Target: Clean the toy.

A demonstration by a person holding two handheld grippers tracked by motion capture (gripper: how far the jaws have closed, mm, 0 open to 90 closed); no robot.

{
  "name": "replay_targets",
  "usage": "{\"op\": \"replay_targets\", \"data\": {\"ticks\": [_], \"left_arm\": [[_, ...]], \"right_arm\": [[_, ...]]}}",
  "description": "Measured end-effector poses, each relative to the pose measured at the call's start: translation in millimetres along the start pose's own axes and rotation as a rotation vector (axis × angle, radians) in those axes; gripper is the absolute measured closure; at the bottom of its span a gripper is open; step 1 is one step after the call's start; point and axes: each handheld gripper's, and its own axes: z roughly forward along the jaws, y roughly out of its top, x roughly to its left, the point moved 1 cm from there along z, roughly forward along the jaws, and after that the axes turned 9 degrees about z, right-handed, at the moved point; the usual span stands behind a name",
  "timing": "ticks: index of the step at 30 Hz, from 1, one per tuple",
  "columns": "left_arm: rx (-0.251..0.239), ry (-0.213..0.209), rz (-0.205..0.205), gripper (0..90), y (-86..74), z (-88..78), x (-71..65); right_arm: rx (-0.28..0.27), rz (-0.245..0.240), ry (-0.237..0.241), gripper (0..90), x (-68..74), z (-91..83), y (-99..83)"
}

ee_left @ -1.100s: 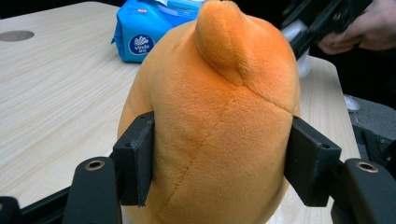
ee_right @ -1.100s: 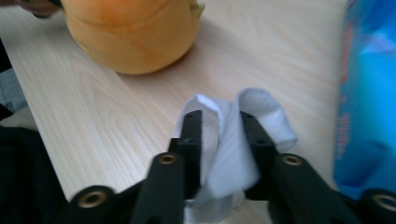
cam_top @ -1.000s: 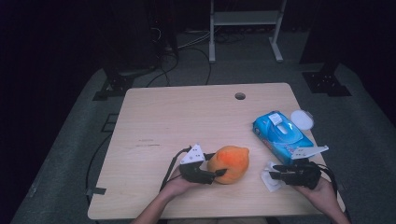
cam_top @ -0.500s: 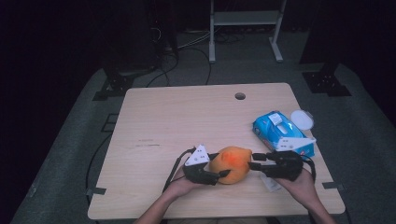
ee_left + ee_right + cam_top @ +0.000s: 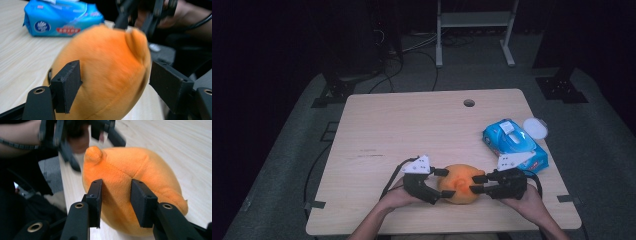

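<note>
An orange plush toy (image 5: pixel 460 186) lies near the table's front edge, between my two grippers. My left gripper (image 5: pixel 448 183) reaches it from the left. Its jaws have just been opening and now stand open on either side of the plush (image 5: pixel 107 75), one pad (image 5: pixel 67 87) against the fabric and the other just off it. My right gripper (image 5: pixel 473 184) comes in from the right. Its jaws have just been closing, and its pads (image 5: pixel 141 202) press on a bulge of the plush (image 5: pixel 125 172). In the right gripper view, the left gripper shows blurred behind the toy.
A blue pack of wet wipes (image 5: pixel 513 143) lies at the right of the wooden table (image 5: pixel 412 130), with a round white lid (image 5: pixel 535 127) beside it. A small cable hole (image 5: pixel 469 103) sits near the far edge. A white stand (image 5: pixel 474 20) rises beyond the table.
My right gripper has moved left, from beside the wipes pack onto the plush toy's right side. The left gripper has stayed at the toy's left and its jaws look wider.
</note>
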Motion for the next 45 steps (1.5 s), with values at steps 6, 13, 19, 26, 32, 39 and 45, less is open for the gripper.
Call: {"op": "replay_targets", "data": {"ticks": [6, 13, 19, 26, 32, 39, 45], "left_arm": [[-0.028, -0.003, -0.024, 25.9, 12.4, 5.8, 14.2], [0.058, -0.027, -0.034, 27.8, 18.9, 29.0, 32.6], [0.144, -0.054, -0.035, 42.8, 7.6, 43.9, 26.4], [0.171, 0.036, 0.041, 67.0, 14.9, 41.6, 10.9], [0.157, 0.074, 0.082, 75.8, 26.2, 37.5, 0.7], [0.144, 0.127, 0.089, 77.9, 31.6, 30.5, 2.2], [0.142, 0.180, 0.081, 78.6, 30.4, 17.2, 10.0]], "right_arm": [[0.028, -0.058, 0.010, 60.3, 8.2, -4.0, -13.9], [0.040, -0.112, 0.014, 55.6, 12.7, -4.7, -17.6], [0.042, -0.076, 0.068, 52.5, 8.0, -15.5, -22.5], [-0.054, -0.039, 0.058, 47.8, 2.5, -33.4, -22.3], [-0.099, 0.004, 0.008, 43.1, -6.7, -36.8, -19.3], [-0.169, 0.037, -0.021, 41.9, -14.8, -47.0, -18.6], [-0.169, 0.047, -0.038, 41.4, -18.7, -45.1, -17.4]]}}
